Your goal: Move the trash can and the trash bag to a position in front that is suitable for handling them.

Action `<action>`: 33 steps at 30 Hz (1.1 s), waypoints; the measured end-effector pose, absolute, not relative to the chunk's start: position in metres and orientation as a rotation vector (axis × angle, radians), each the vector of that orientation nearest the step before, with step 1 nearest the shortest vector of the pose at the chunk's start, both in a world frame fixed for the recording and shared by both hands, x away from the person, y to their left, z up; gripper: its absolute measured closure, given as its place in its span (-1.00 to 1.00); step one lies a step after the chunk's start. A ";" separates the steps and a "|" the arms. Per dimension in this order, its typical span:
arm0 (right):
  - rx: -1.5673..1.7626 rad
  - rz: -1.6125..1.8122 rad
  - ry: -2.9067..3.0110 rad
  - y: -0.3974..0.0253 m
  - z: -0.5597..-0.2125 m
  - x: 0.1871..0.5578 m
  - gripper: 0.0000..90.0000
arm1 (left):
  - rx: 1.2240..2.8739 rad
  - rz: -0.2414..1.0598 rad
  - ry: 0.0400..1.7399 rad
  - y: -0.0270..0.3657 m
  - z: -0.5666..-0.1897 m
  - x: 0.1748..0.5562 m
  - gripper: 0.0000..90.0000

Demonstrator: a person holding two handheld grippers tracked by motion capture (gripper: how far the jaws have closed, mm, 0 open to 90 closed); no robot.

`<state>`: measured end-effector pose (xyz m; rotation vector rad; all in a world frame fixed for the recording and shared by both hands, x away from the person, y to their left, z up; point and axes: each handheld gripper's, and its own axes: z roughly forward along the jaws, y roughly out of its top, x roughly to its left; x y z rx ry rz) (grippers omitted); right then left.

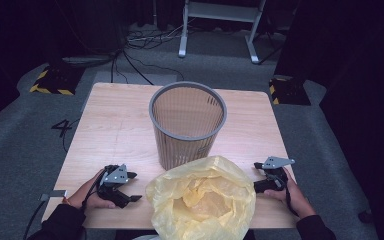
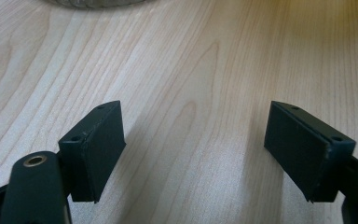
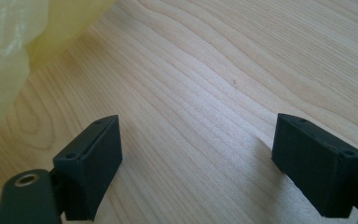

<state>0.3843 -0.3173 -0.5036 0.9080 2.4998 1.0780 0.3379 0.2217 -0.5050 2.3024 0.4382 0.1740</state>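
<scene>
Jaws of both grippers are spread wide, with only bare wood grain seen between them in the two gripper views; nothing is pinched. In the high view the left gripper (image 1: 130, 192) rests on the tabletop (image 1: 115, 130) near its front edge, held in one hand, and the right gripper (image 1: 258, 176) rests in the same way at the other side, held in the other hand.

Between the two sets of jaws, just beside each, the yellow plastic bag (image 1: 202, 200) lies crumpled and puffed up on the front edge of the tabletop; its edge is seen at the upper left of the right gripper view, close to the left jaw. Beyond the bag, farther from both sets of jaws and touching the bag's far side as far as can be told, the grey mesh wastebasket (image 1: 187, 125) stands upright and unlined.

The work is judged to be lining the wastebasket with the bag, and it is judged barely begun: the bag is not yet gripped, opened or fitted over the rim.

Counted: two grippers, one bag, one wastebasket, one tabletop.
</scene>
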 end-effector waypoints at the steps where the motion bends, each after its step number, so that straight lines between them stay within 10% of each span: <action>1: 0.908 1.080 2.500 -0.317 -0.504 0.384 -0.65 | 2.303 0.174 0.438 0.222 -0.505 0.338 -0.56; 33: 0.914 1.066 2.509 -0.317 -0.503 0.385 -0.66 | 2.298 0.134 0.343 0.231 -0.479 0.325 -0.53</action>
